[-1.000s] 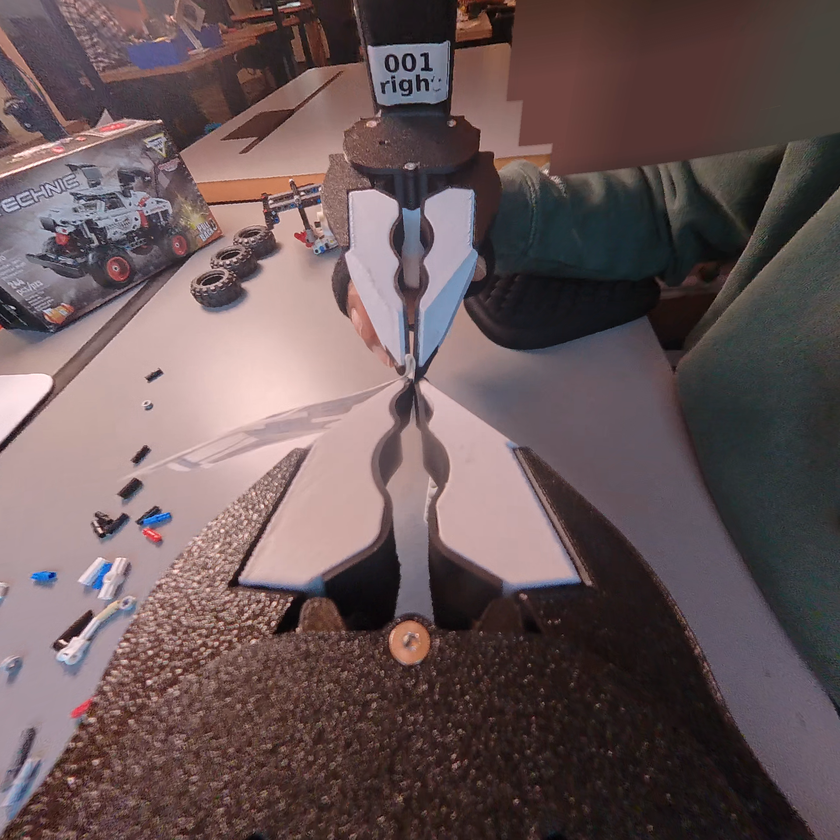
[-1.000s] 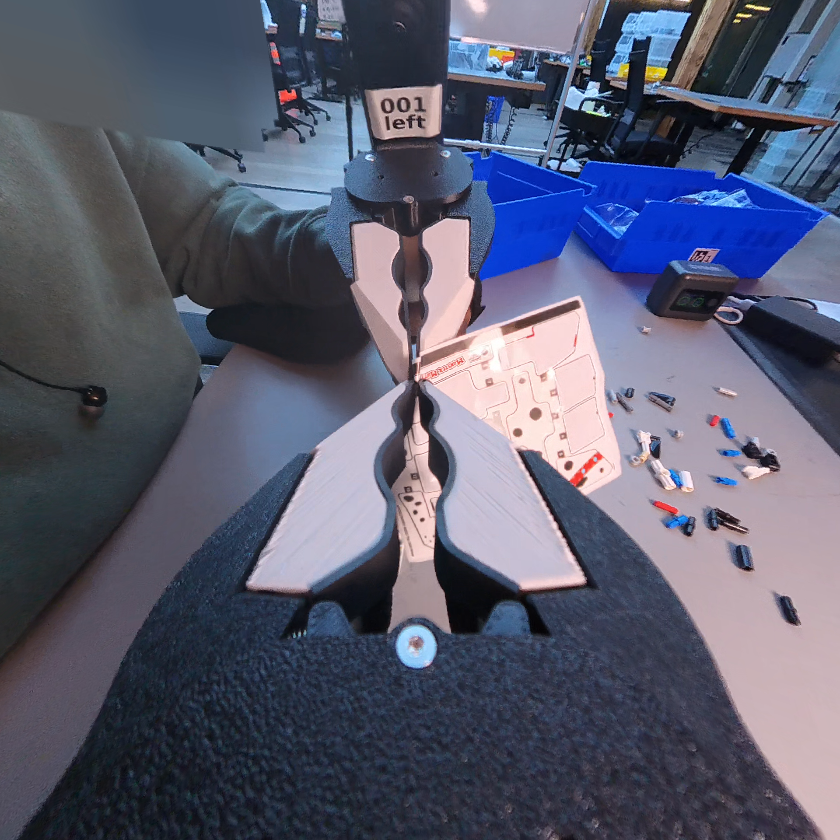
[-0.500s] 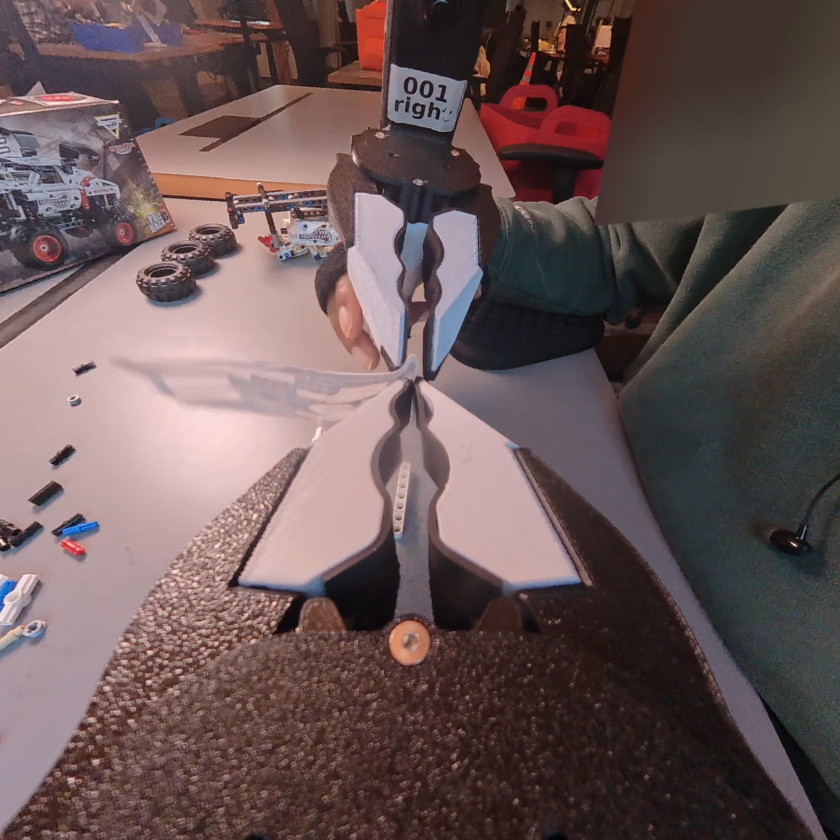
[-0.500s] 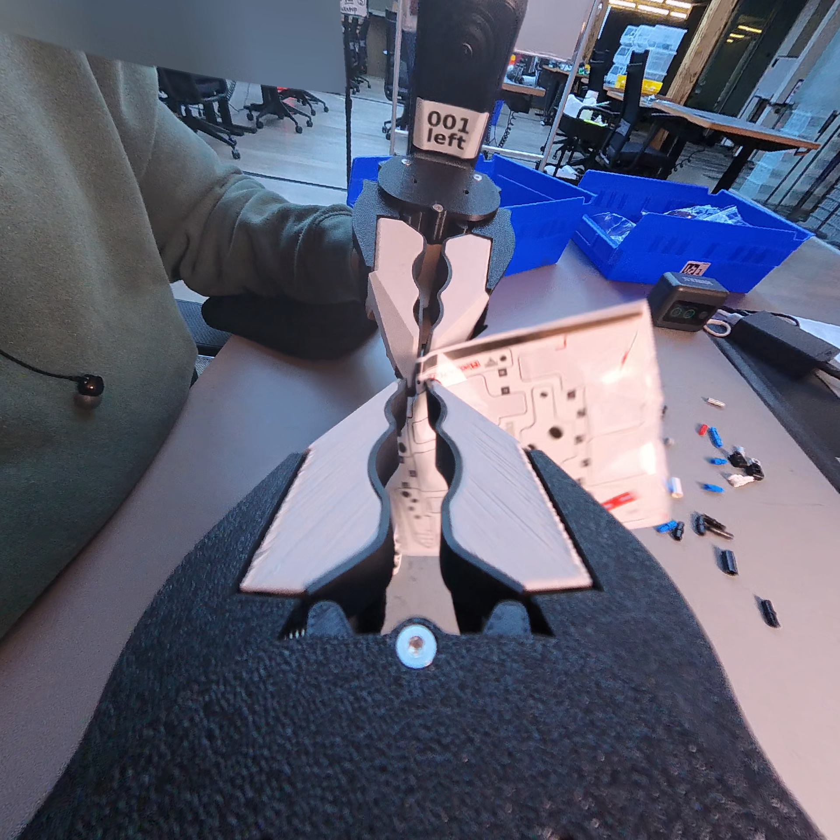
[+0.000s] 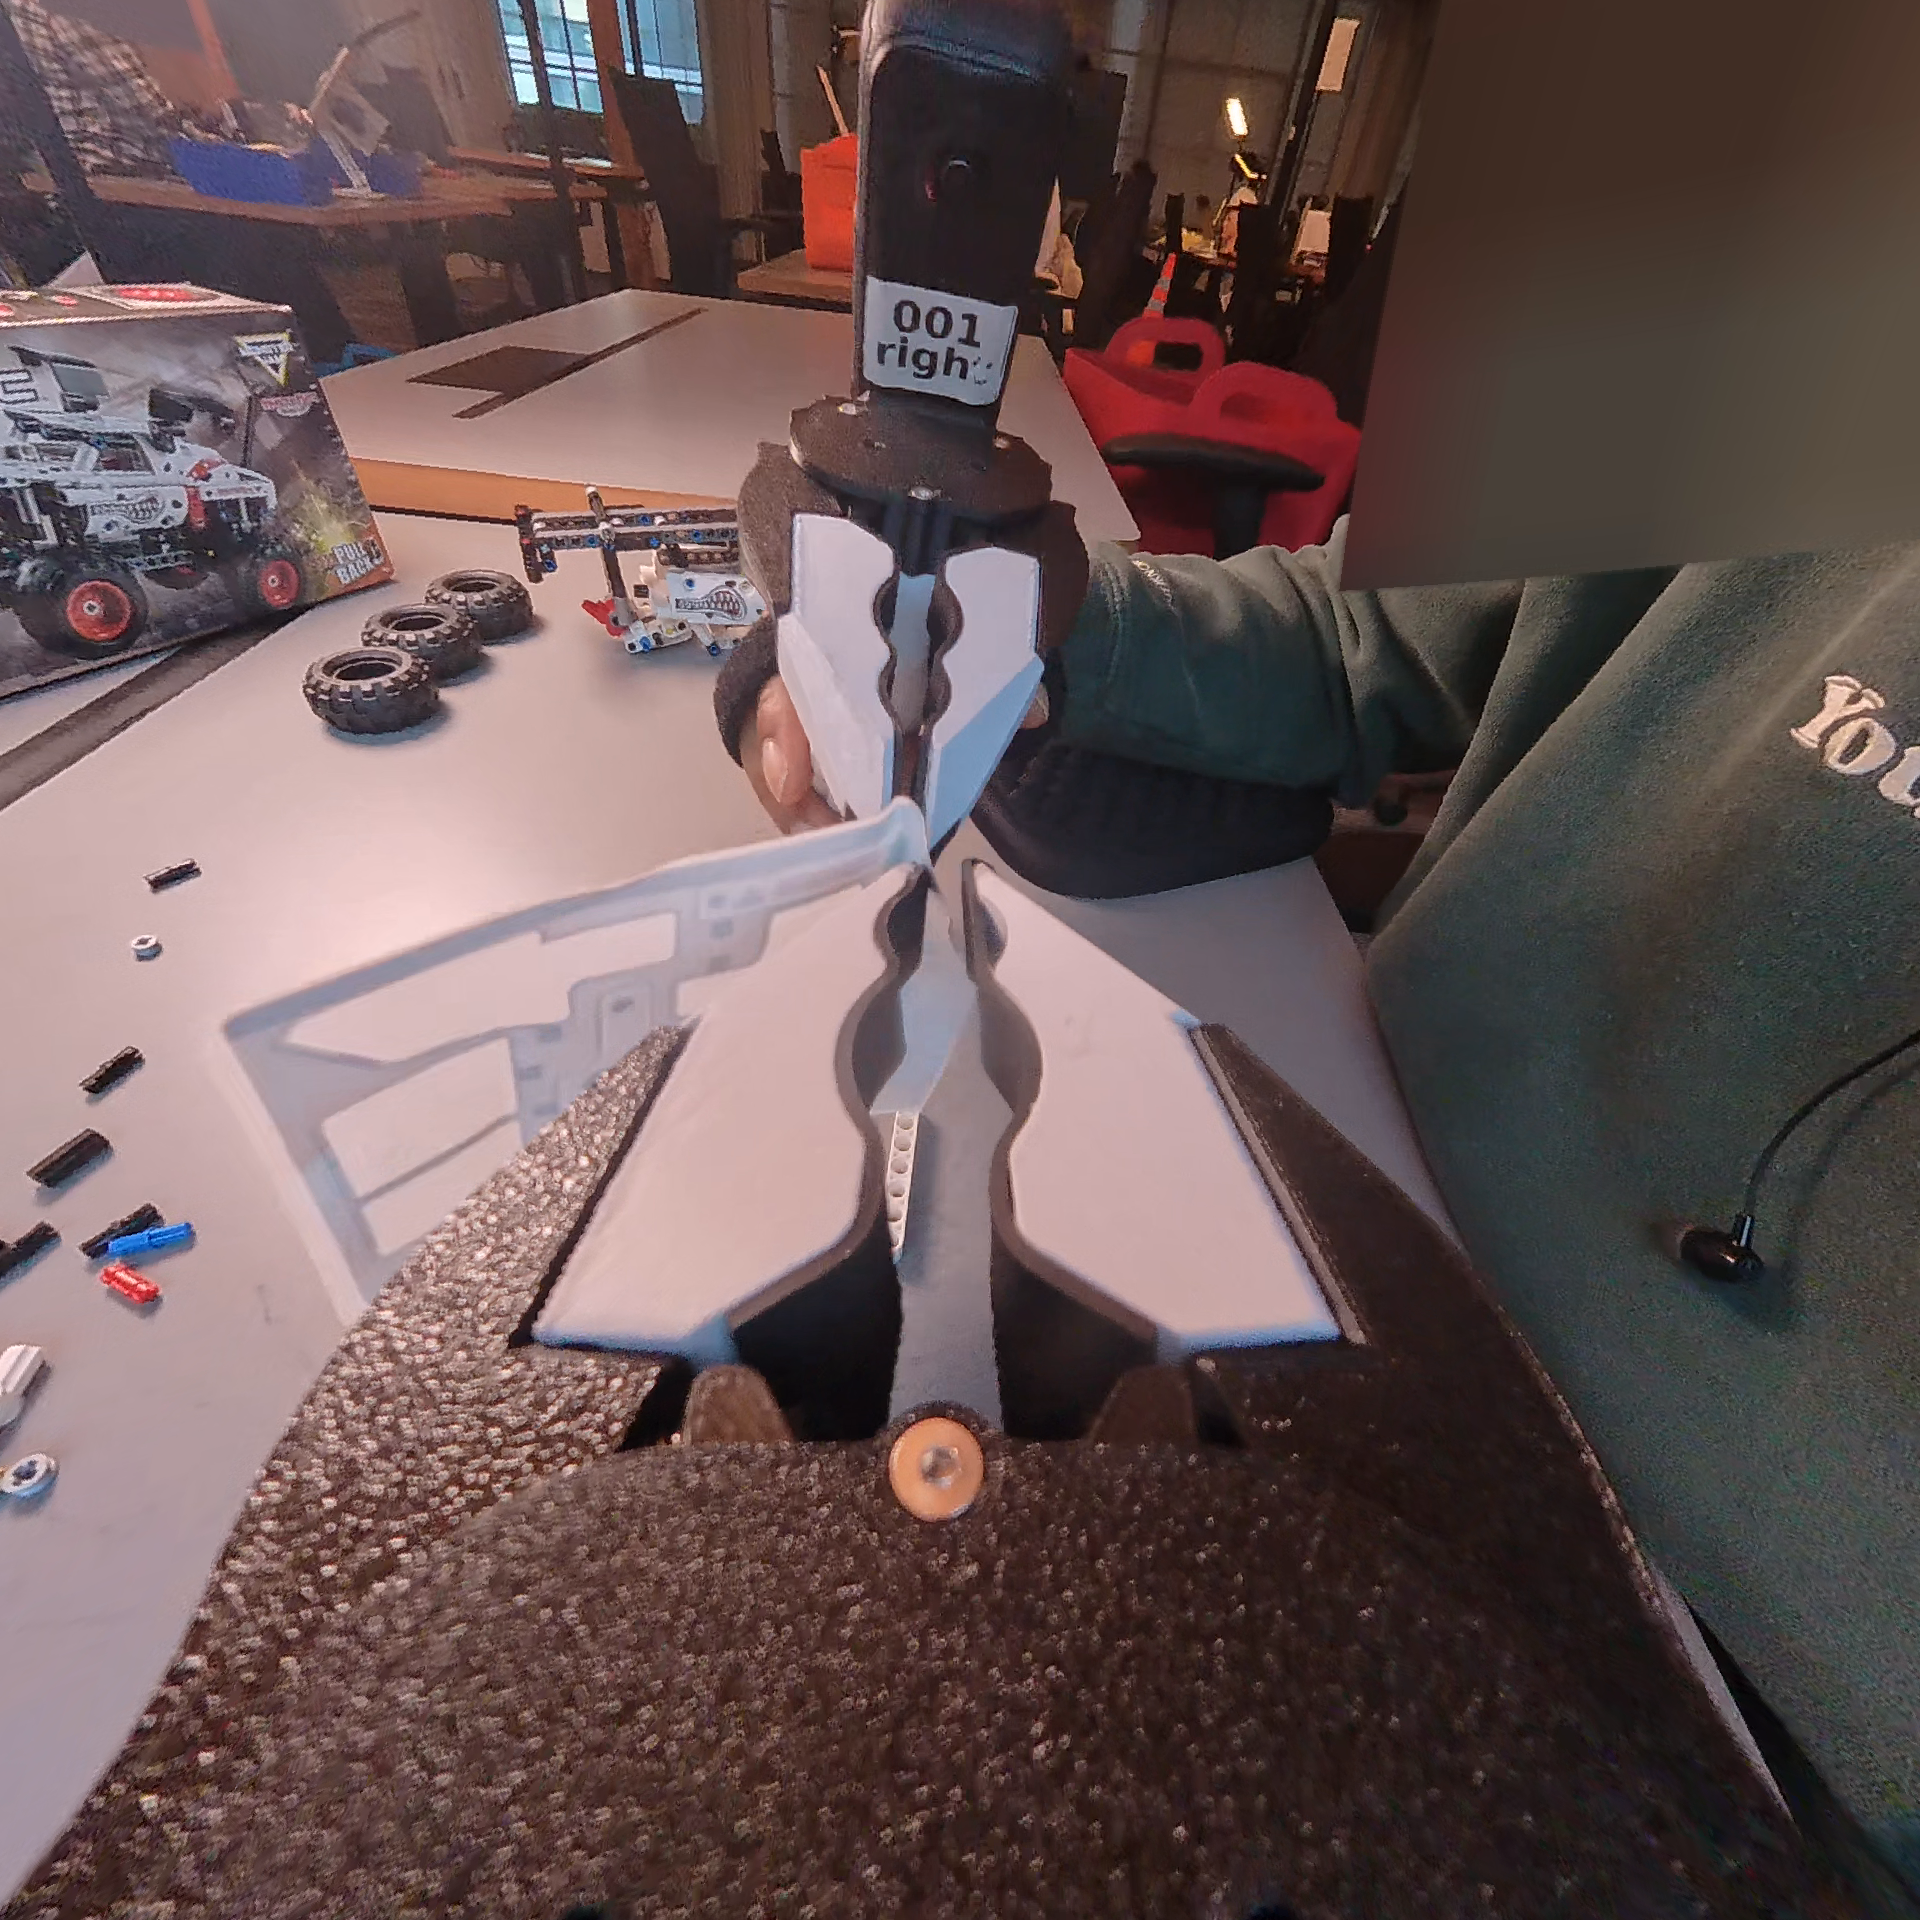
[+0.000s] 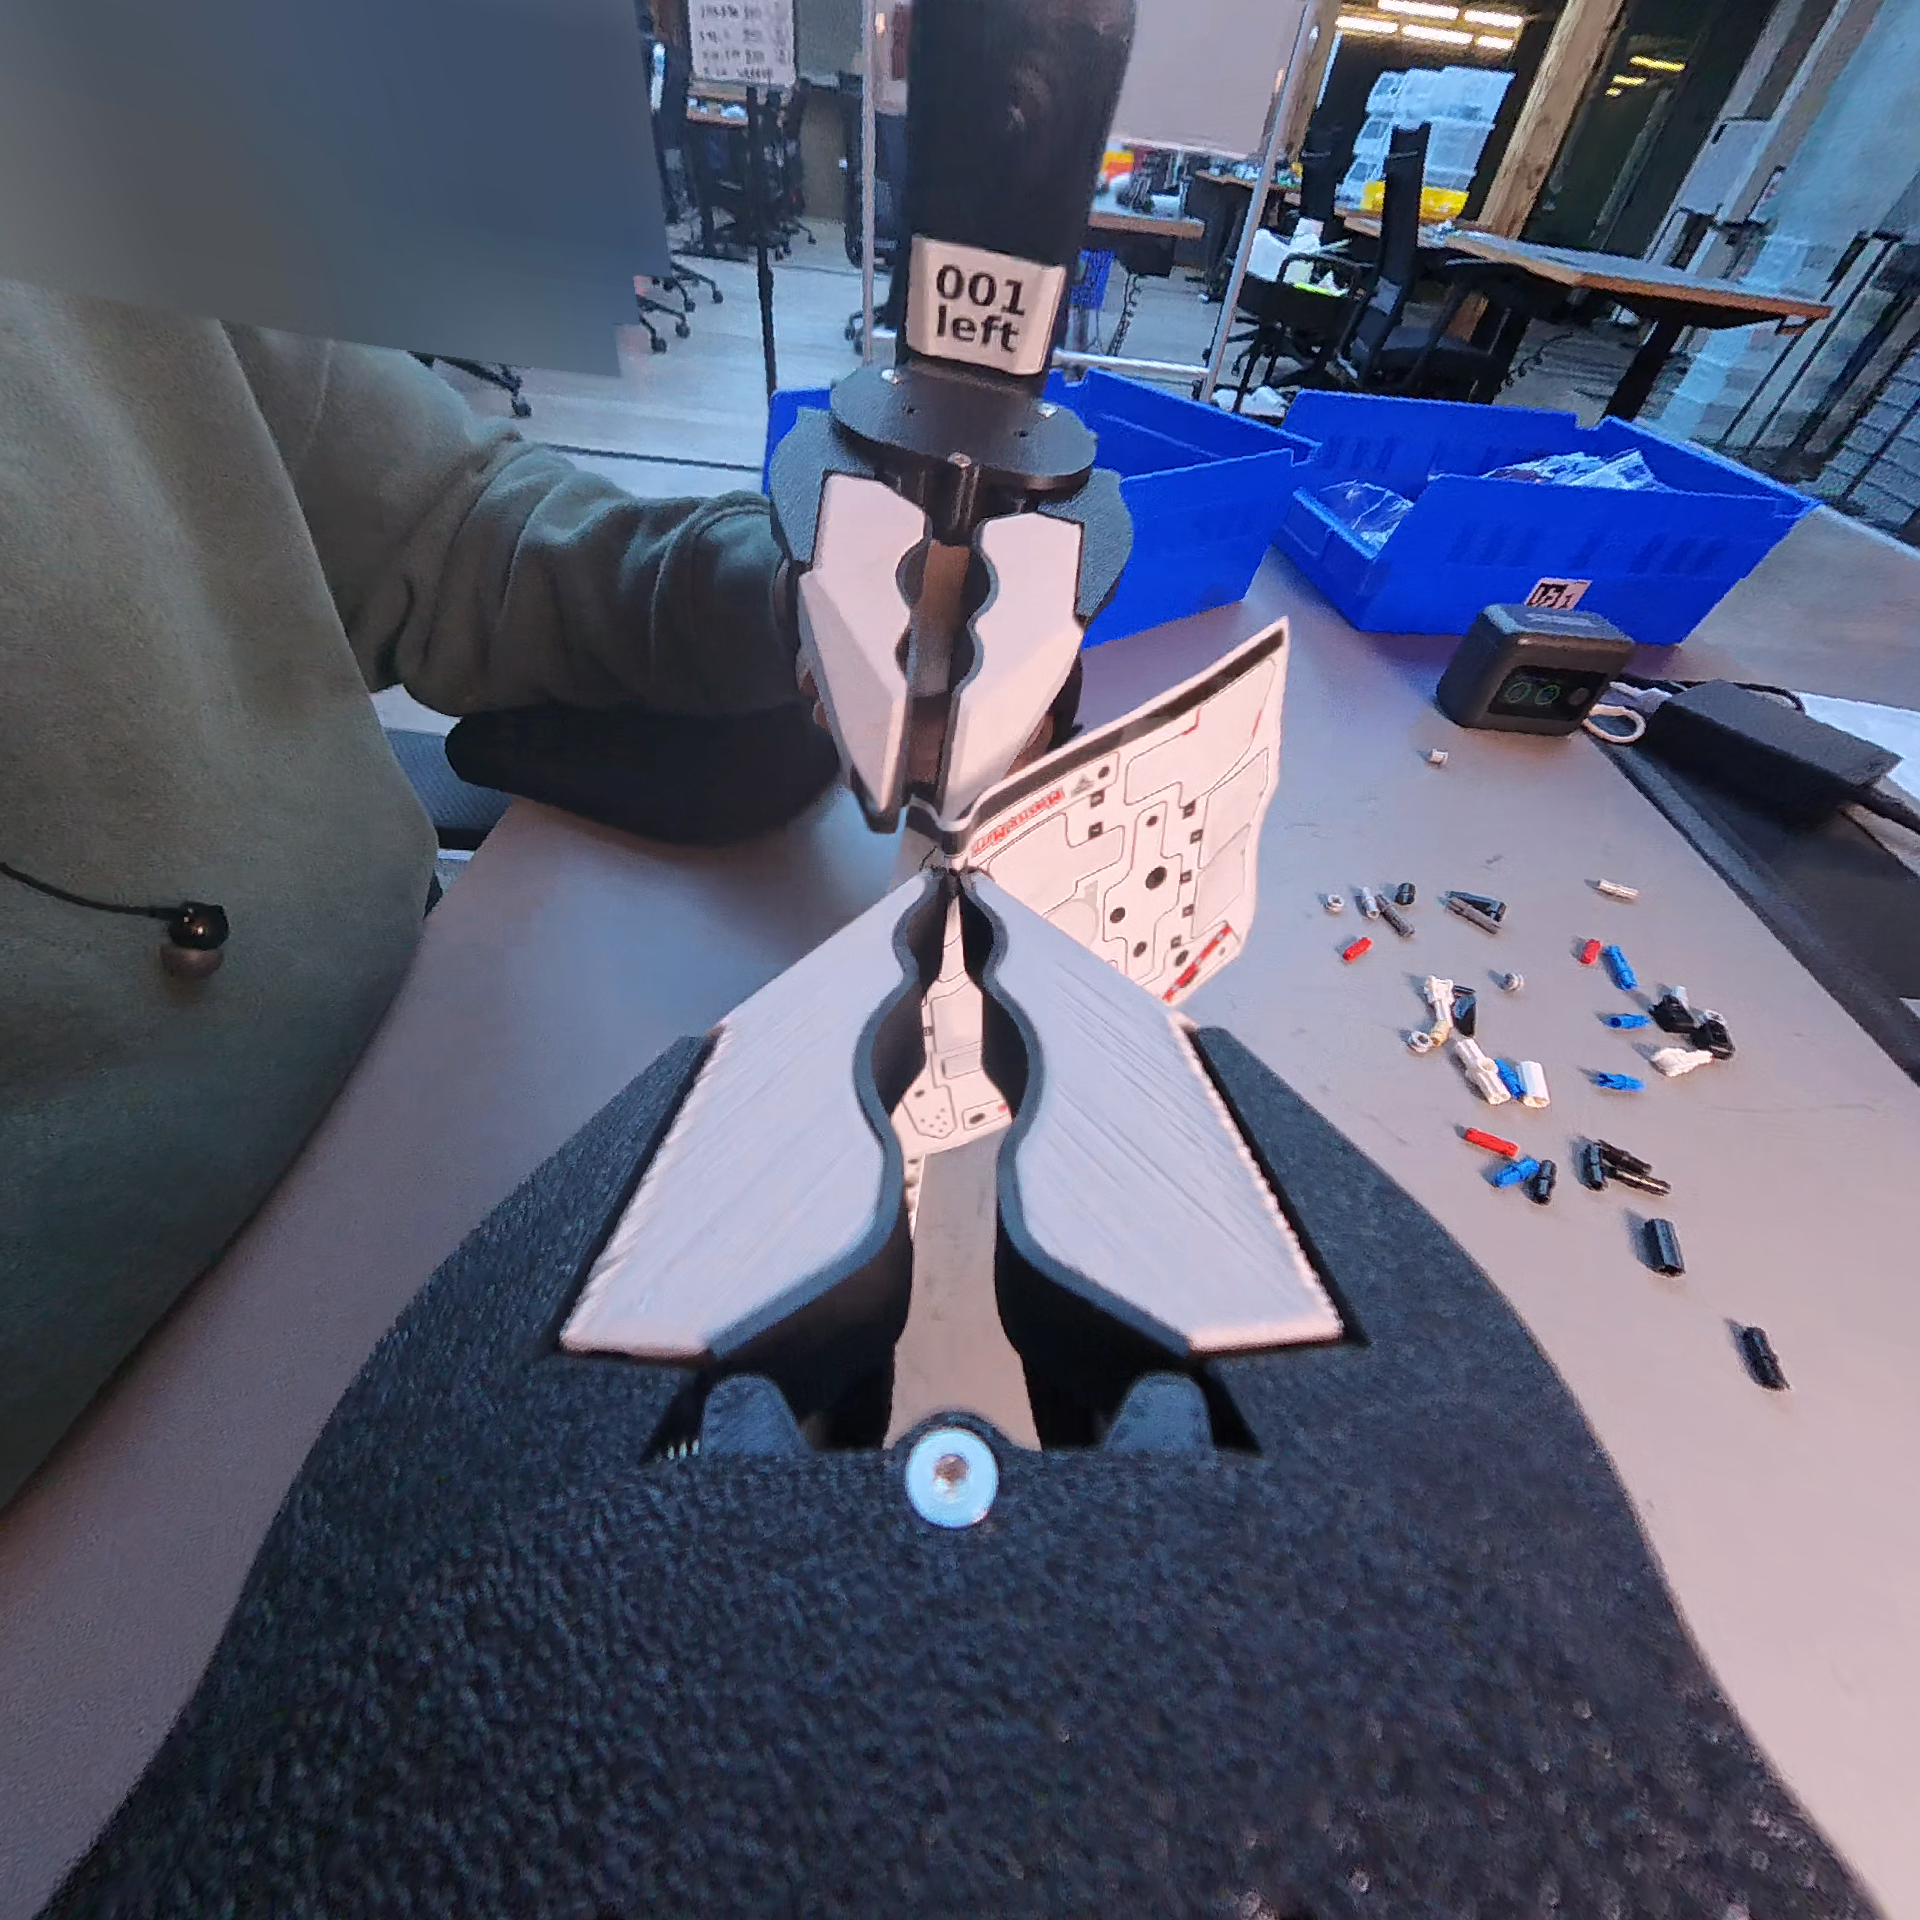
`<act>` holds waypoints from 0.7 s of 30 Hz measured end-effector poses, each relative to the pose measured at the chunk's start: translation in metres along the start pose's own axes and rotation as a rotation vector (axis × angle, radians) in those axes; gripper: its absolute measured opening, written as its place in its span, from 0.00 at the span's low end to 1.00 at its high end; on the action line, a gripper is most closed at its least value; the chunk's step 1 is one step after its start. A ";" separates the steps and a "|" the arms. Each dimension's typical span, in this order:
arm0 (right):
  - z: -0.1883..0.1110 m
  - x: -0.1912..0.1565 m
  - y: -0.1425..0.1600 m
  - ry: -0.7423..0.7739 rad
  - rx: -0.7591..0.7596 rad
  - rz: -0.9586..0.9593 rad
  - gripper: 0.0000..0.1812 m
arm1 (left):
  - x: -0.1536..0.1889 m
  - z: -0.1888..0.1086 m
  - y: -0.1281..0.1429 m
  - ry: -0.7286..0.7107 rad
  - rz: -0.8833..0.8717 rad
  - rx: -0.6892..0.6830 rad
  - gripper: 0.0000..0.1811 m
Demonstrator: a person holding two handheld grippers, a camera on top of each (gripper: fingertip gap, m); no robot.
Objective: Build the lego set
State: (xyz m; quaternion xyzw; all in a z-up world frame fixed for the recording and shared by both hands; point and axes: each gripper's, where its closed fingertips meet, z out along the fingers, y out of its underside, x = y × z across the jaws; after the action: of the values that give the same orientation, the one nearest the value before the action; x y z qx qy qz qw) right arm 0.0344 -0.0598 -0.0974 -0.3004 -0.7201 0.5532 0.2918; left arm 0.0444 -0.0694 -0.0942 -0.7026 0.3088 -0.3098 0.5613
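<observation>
- Sticker sheet [image 6: 1132,831] held above the desk [image 6: 1558,1351], clamped at one corner by left claw [image 6: 914,821] and right claw [image 6: 951,883], both closed.
- Tearing or creasing judged possible if the claws are pulled apart.

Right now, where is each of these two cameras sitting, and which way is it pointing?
Left wrist view: sits on the left gripper, looking along its fingers at the right gripper, the tyres and the box; the person's green sleeve shows.
Right wrist view: sits on the right gripper, facing the left gripper, blue bins and small parts; a green sleeve shows.
Shared: the cameras face each other; both show the sticker sheet pinched between both grippers, over the grey table.
</observation>
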 end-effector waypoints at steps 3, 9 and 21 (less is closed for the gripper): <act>-0.001 0.002 -0.007 0.012 0.031 0.018 0.01 | -0.002 0.001 0.000 -0.021 0.008 -0.007 0.04; 0.001 0.004 -0.016 0.037 0.075 0.035 0.02 | -0.006 -0.003 -0.007 -0.046 -0.008 0.030 0.00; 0.004 -0.004 -0.015 0.013 0.069 0.006 0.03 | -0.004 -0.002 -0.006 -0.024 -0.025 0.035 0.00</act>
State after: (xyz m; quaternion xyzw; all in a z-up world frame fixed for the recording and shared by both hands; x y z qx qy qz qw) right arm 0.0324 -0.0679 -0.0839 -0.2962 -0.6977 0.5766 0.3050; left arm 0.0409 -0.0666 -0.0878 -0.7003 0.2877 -0.3138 0.5730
